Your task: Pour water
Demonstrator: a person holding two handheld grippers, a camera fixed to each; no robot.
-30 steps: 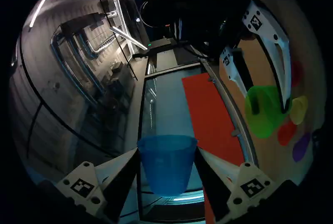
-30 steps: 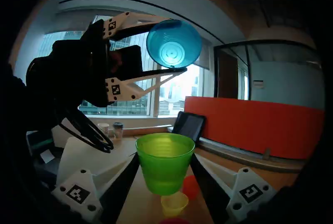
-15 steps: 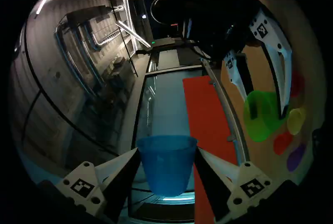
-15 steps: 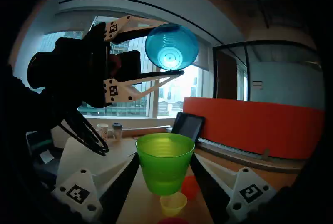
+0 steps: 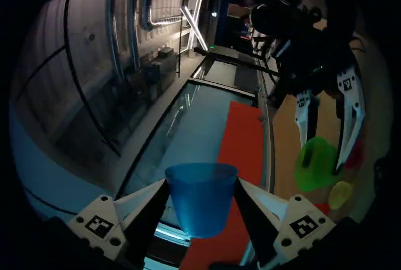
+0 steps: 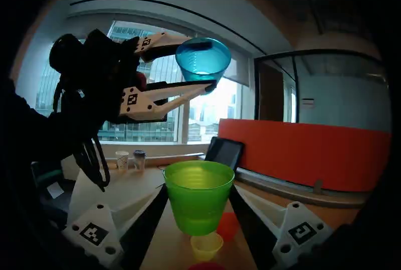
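Left gripper view
Left gripper [image 5: 201,182]: both fingers press the sides of the blue cup [image 5: 201,202], which sits at 6 o'clock with its rim uppermost in this picture.
Right gripper [image 5: 322,163]: farther off, between 3 and 4 o'clock, clamped on the green cup [image 5: 313,164].
Key relation: the green cup's mouth faces partly this way. The room looks rolled, with the table [image 5: 283,134] along the 3 o'clock edge, so I judge the left gripper is turned on its side.
Hard to read: the yellow cup [image 5: 341,193] is at 4 o'clock, and the dark scene hides any water.

Right gripper view
Right gripper [image 6: 199,189]: its fingers squeeze the green cup [image 6: 199,199] at 6 o'clock, upright, mouth up.
Left gripper [image 6: 210,65]: high at 12 o'clock, one finger above and one below the blue cup [image 6: 203,64].
Key relation: the blue cup hangs above the green one, well apart, so the left gripper does the pouring. Its wide rim shows toward the top and its base lower, but how far it is tipped I cannot tell, nor whether it is straight over the green mouth.
Hidden: the yellow cup [image 6: 206,245] and a red cup [image 6: 228,225] are partly hidden behind the green cup.
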